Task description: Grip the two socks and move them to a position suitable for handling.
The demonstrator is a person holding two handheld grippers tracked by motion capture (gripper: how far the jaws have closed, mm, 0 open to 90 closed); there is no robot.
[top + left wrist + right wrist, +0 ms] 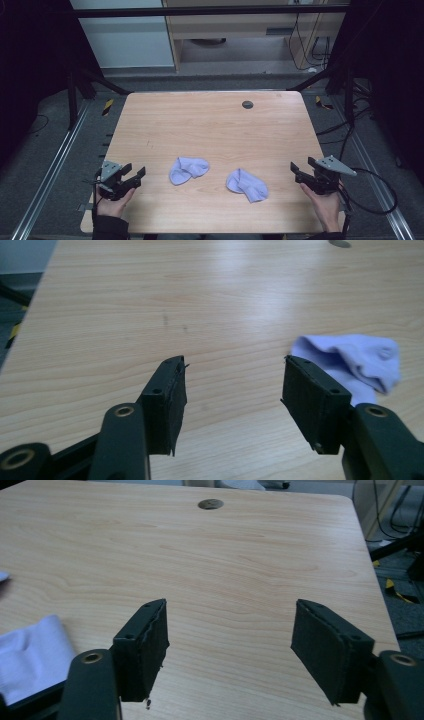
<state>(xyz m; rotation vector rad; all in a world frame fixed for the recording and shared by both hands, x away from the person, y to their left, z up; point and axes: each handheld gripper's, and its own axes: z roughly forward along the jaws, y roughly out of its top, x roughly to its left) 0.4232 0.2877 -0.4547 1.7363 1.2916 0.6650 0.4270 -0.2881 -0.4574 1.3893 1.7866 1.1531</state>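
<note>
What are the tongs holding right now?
Nothing. The left tongs and right tongs are both open over the table, with the two lilac socks lying untouched between them.

Bench is pale wood-grain w/ a smooth, slightly glossy top; both socks are soft matt lilac knit cloth; claw pads are matt black, ribbed, w/ frayed edges.

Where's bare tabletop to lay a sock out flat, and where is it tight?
The far half of the table is bare up to the round grommet. A narrower strip lies between left sock and right sock. Tightest: each sock's outer side, near the left hand-held gripper and right hand-held gripper.
</note>
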